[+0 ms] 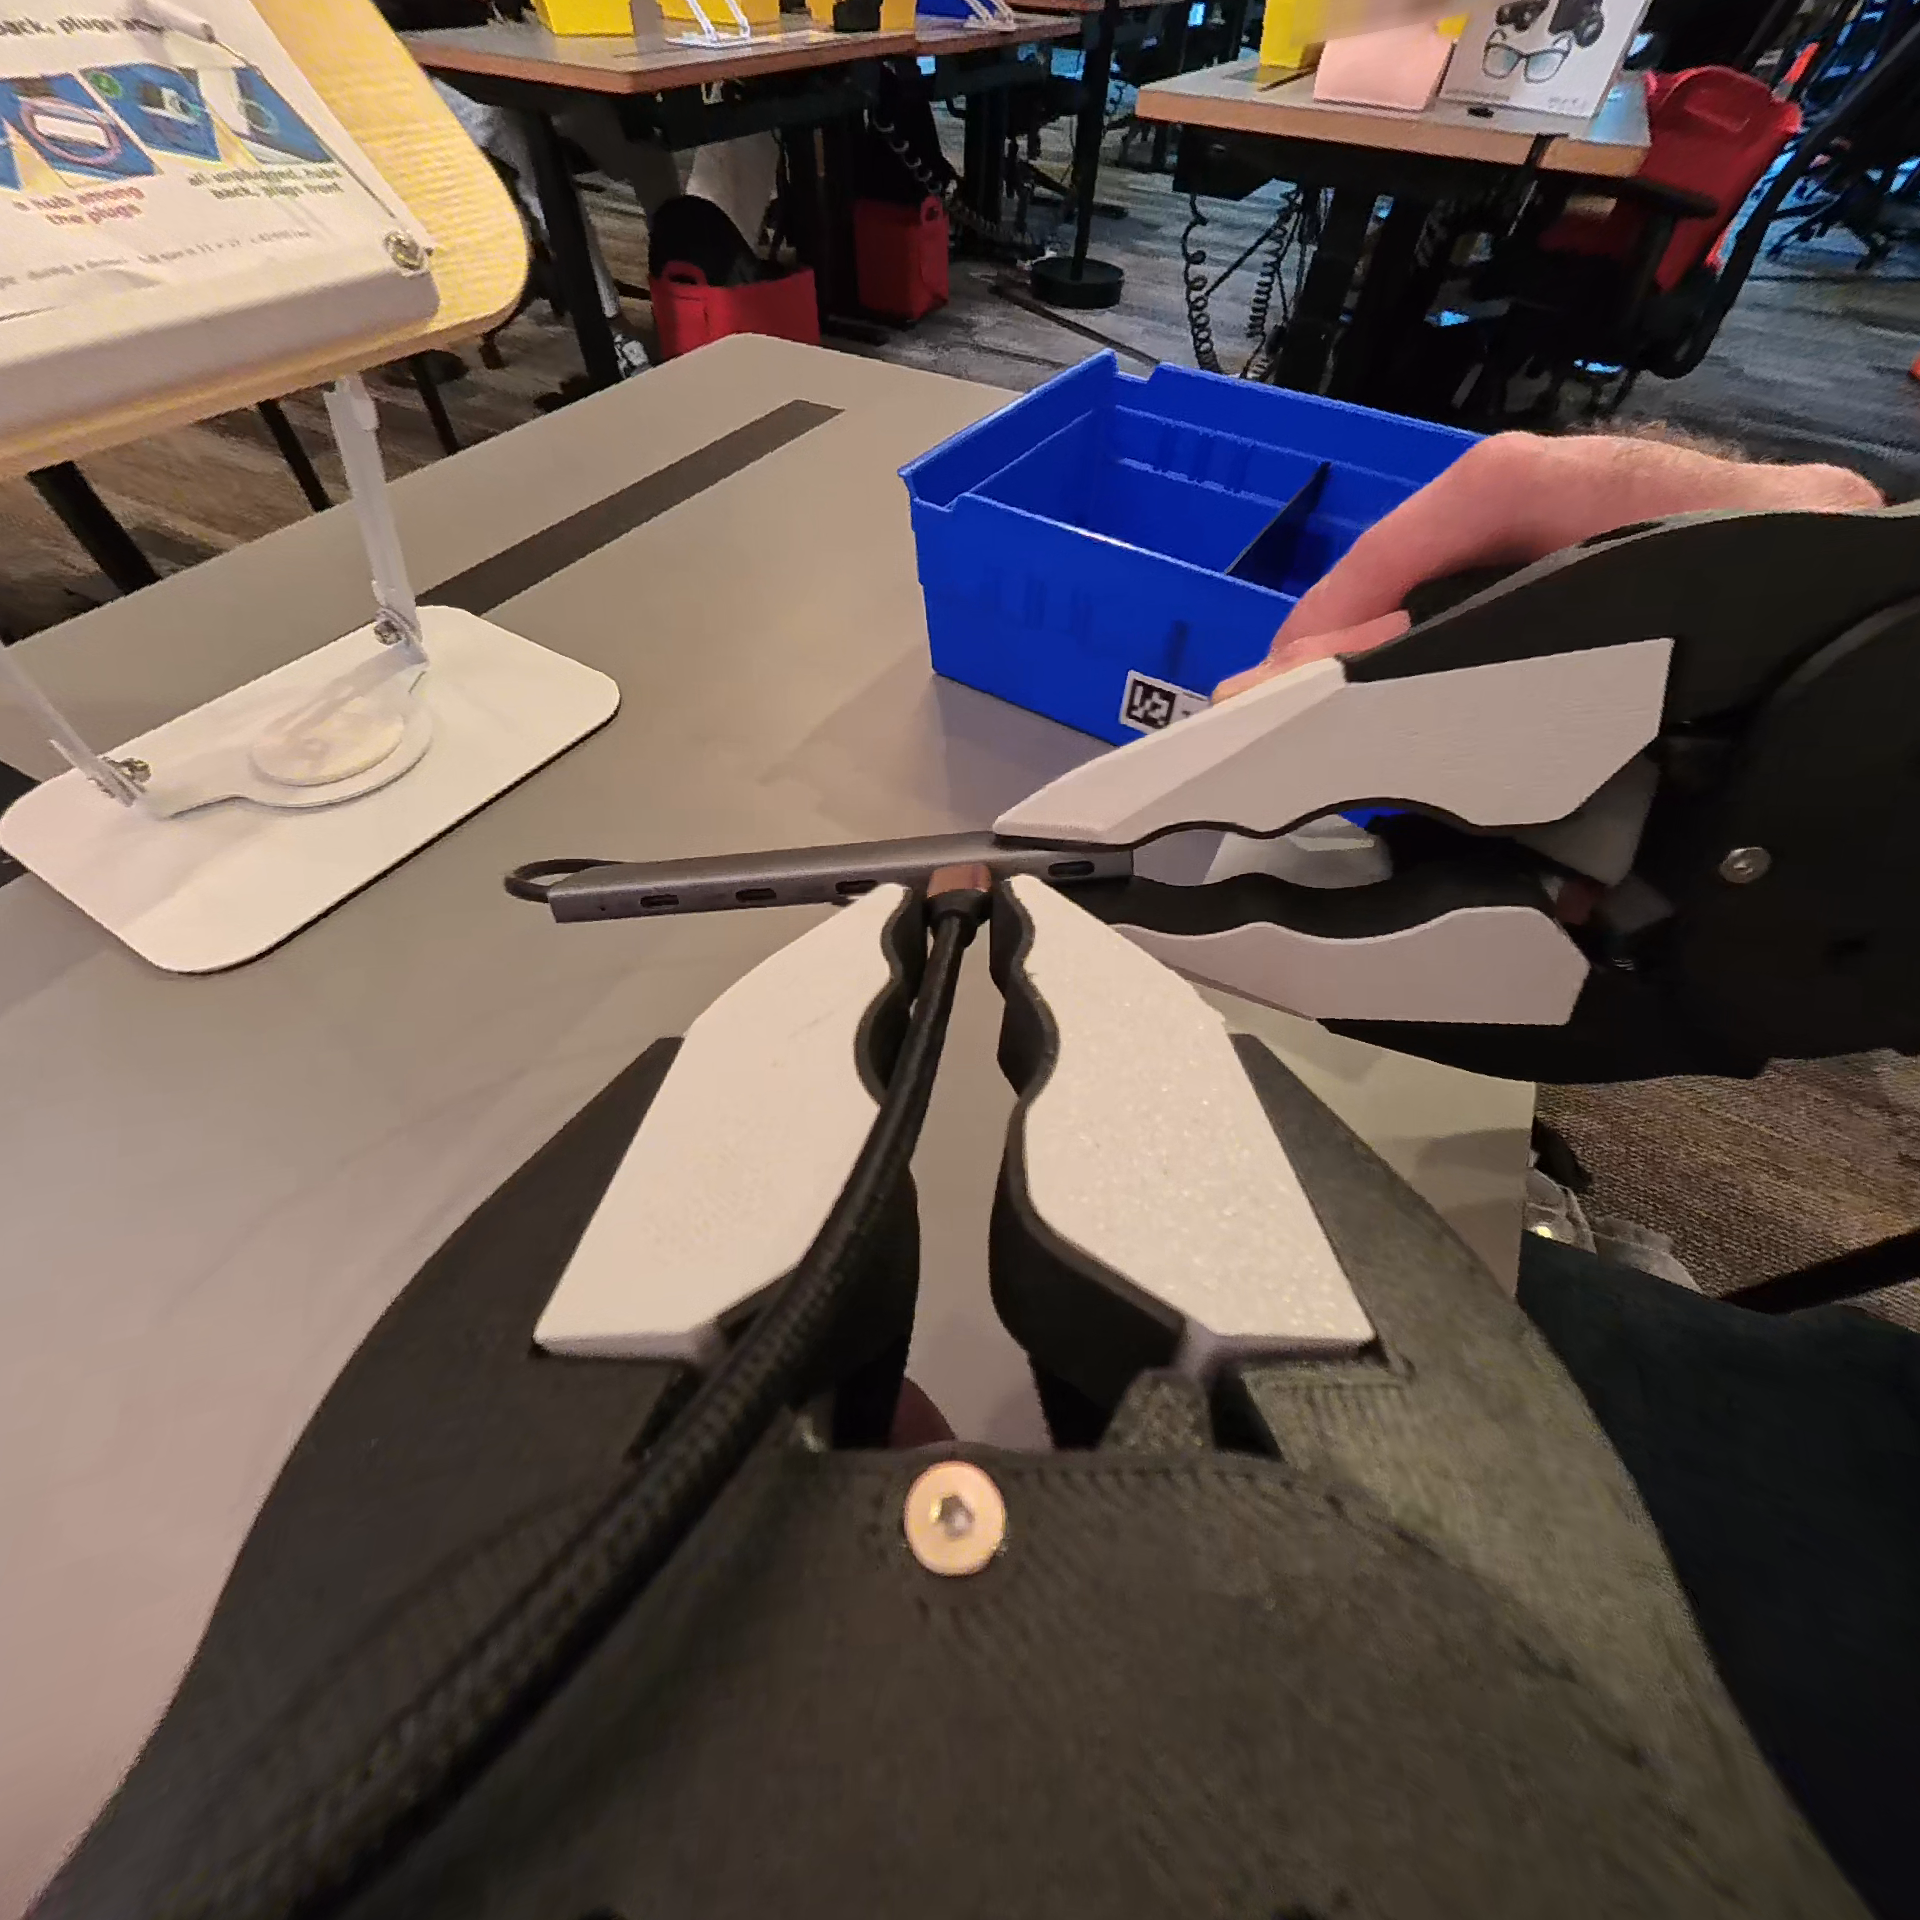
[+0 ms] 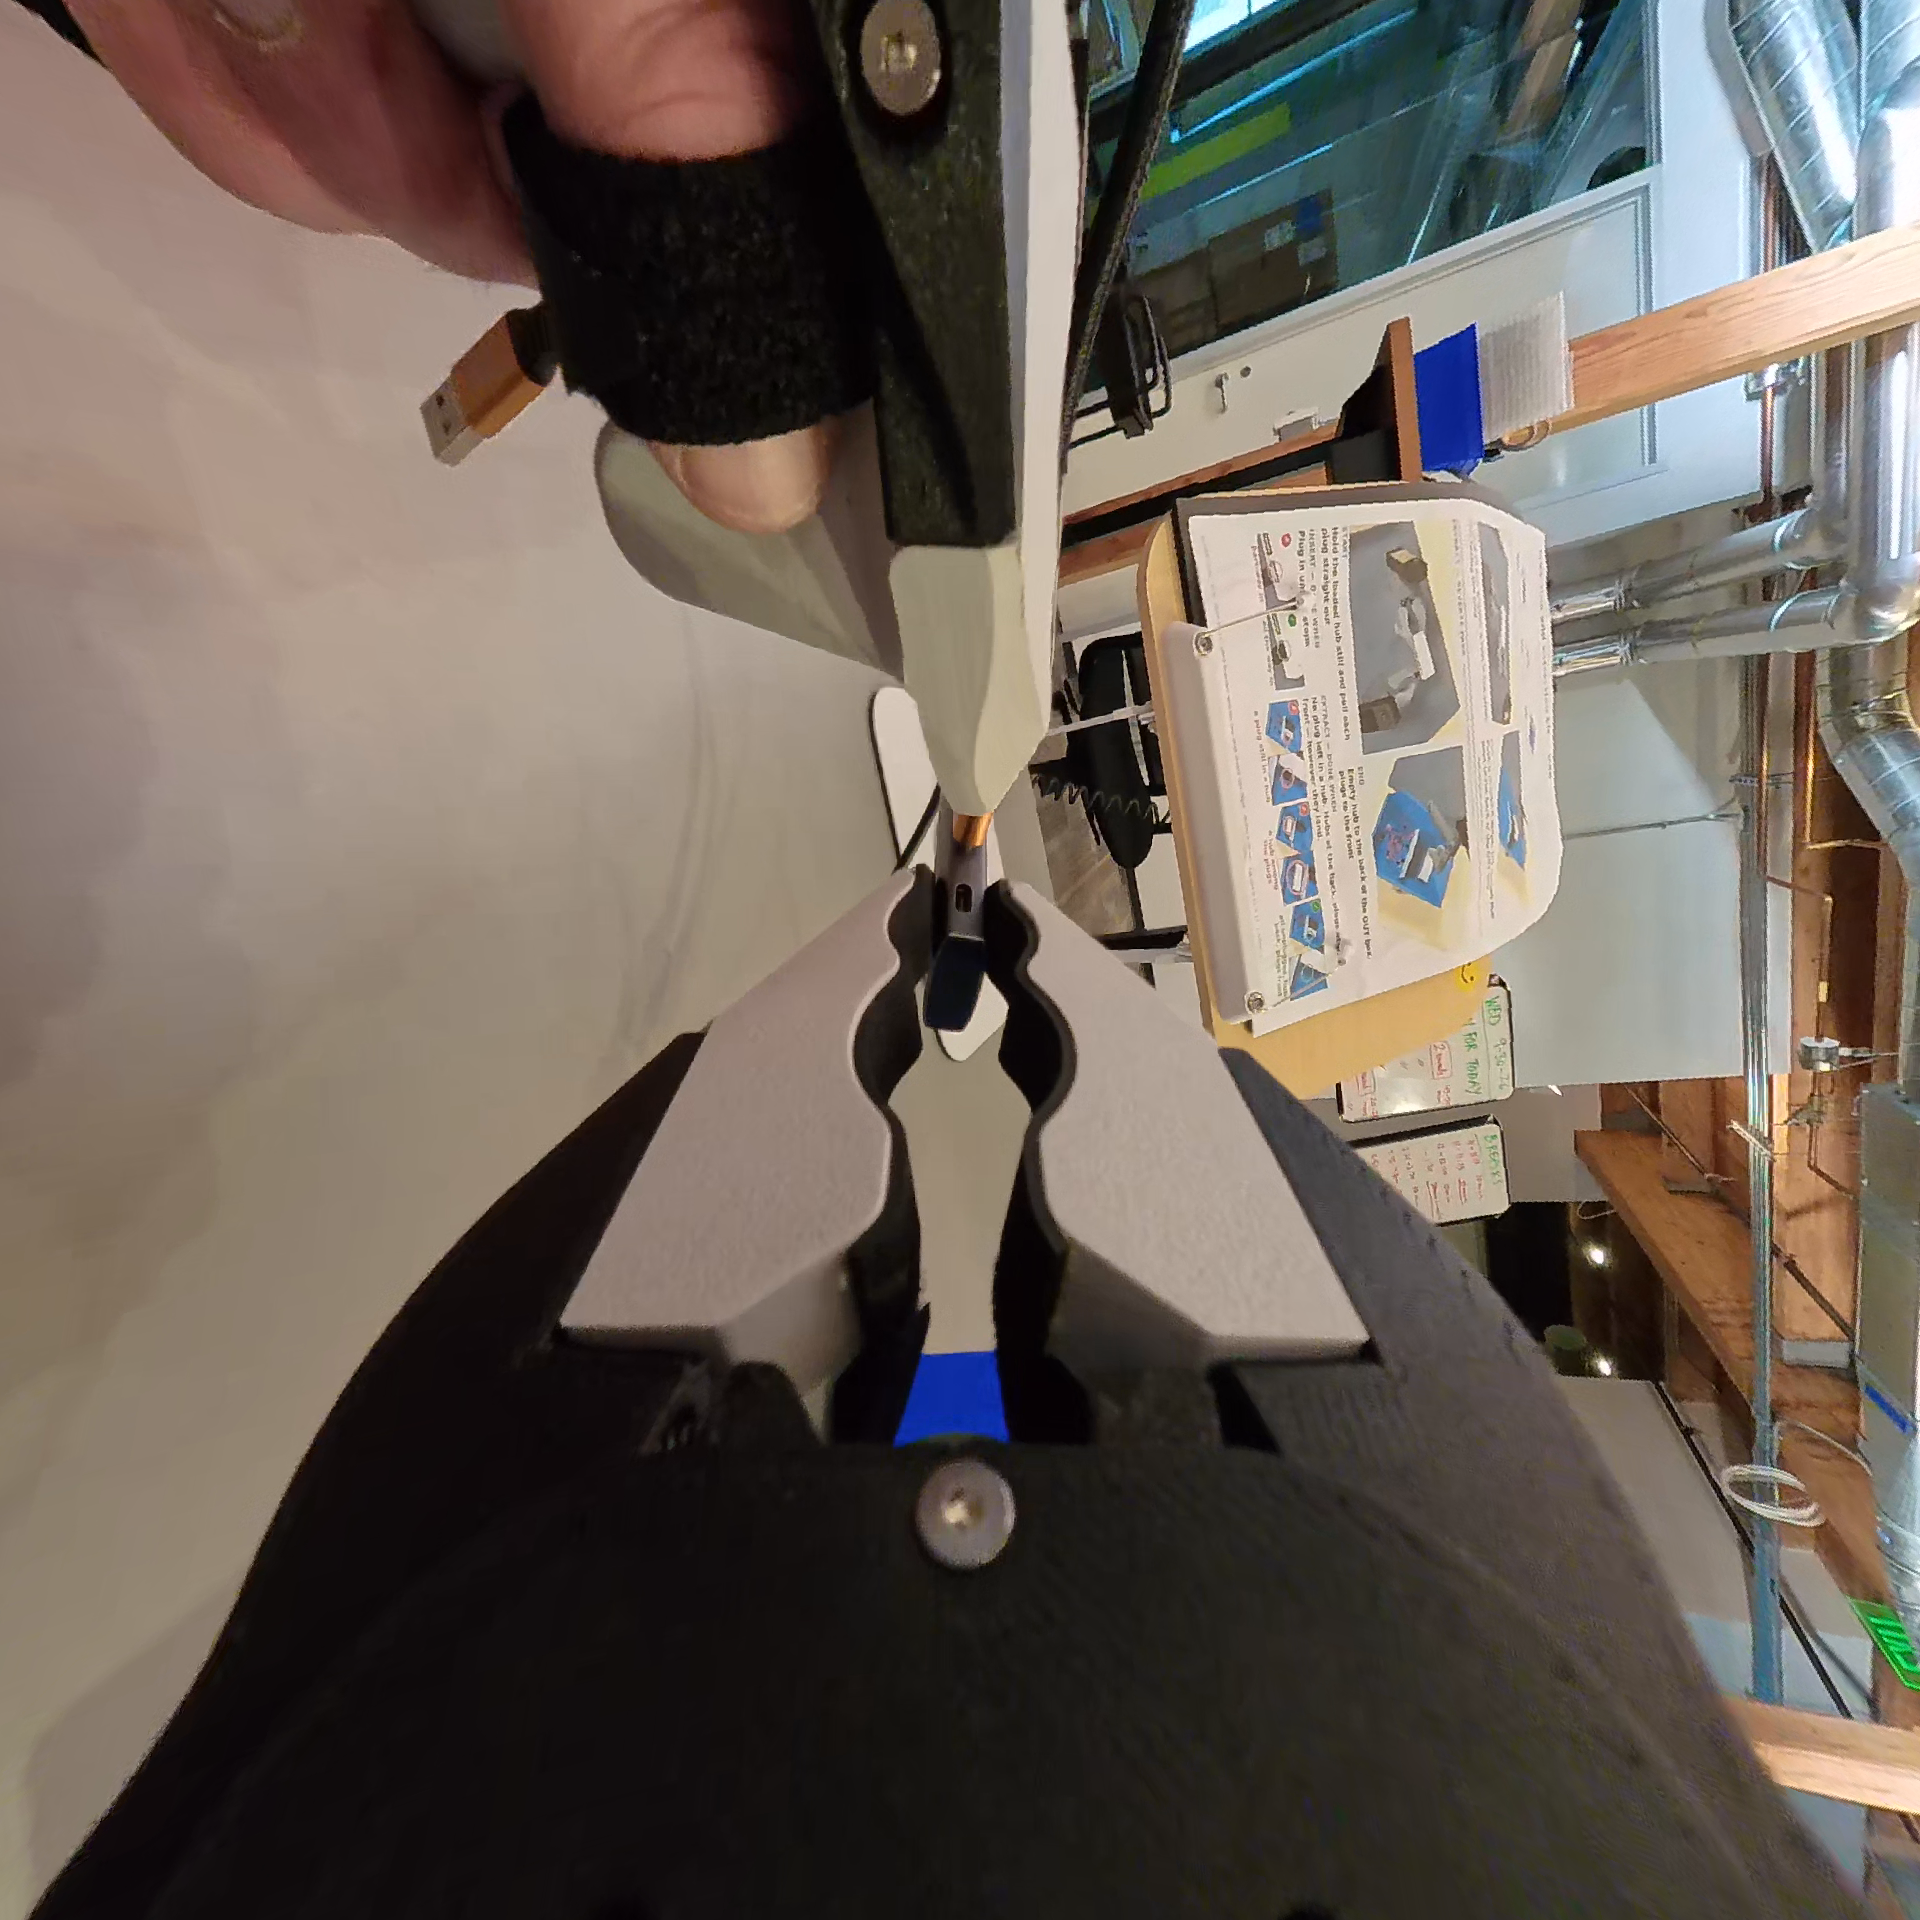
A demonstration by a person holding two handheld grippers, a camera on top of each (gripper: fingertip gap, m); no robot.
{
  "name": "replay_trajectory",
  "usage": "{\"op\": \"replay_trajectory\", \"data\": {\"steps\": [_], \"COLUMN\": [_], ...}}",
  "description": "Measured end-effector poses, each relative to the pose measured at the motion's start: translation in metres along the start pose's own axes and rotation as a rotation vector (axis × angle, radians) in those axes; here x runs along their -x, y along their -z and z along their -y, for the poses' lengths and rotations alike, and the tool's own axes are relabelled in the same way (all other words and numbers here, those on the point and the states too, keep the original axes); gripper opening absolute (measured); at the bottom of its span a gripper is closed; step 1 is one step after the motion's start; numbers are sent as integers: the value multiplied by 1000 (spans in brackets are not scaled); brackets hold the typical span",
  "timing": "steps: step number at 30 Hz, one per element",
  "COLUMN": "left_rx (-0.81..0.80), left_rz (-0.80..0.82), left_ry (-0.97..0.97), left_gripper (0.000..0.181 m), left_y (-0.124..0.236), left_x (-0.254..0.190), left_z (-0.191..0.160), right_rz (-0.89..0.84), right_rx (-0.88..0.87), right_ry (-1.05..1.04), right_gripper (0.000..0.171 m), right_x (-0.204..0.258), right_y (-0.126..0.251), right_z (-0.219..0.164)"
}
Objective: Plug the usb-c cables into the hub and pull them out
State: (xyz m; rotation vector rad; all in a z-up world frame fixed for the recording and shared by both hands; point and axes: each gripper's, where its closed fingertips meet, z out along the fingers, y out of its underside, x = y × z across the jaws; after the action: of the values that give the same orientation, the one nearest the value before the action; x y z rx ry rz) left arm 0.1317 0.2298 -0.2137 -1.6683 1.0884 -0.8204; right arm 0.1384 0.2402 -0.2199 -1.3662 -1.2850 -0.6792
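The left gripper (image 1: 951,894) pinched the braided usb-c cable (image 1: 914,1049) at its plug, seated in the hub (image 1: 790,883) — held above the desk (image 1: 727,644) centre, one end clamped by the right gripper (image 1: 1060,862)

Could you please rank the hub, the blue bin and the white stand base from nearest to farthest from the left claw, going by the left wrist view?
1. Hub, right at the left claw tips.
2. White stand base, off to the left.
3. Blue bin, behind on the right.
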Motion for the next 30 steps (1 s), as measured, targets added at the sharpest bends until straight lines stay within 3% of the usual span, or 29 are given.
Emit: {"op": "replay_trajectory", "data": {"steps": [11,27,30], "left_rx": [-84,-128,-111], "left_rz": [-160,-162,-132], "left_ry": [16,25,-3], "left_gripper": [12,11,11], "left_y": [5,8,6], "left_x": [-3,-7,-4], "left_z": [8,18,17], "right_rz": [7,-20,-27], "right_rx": [-70,-32,-44], "right_ry": [-39,-95,-102], "right_gripper": [6,7,0], "right_x": [-10,-18,-20], "right_y": [9,7,8], "right_z": [15,4,4]}}
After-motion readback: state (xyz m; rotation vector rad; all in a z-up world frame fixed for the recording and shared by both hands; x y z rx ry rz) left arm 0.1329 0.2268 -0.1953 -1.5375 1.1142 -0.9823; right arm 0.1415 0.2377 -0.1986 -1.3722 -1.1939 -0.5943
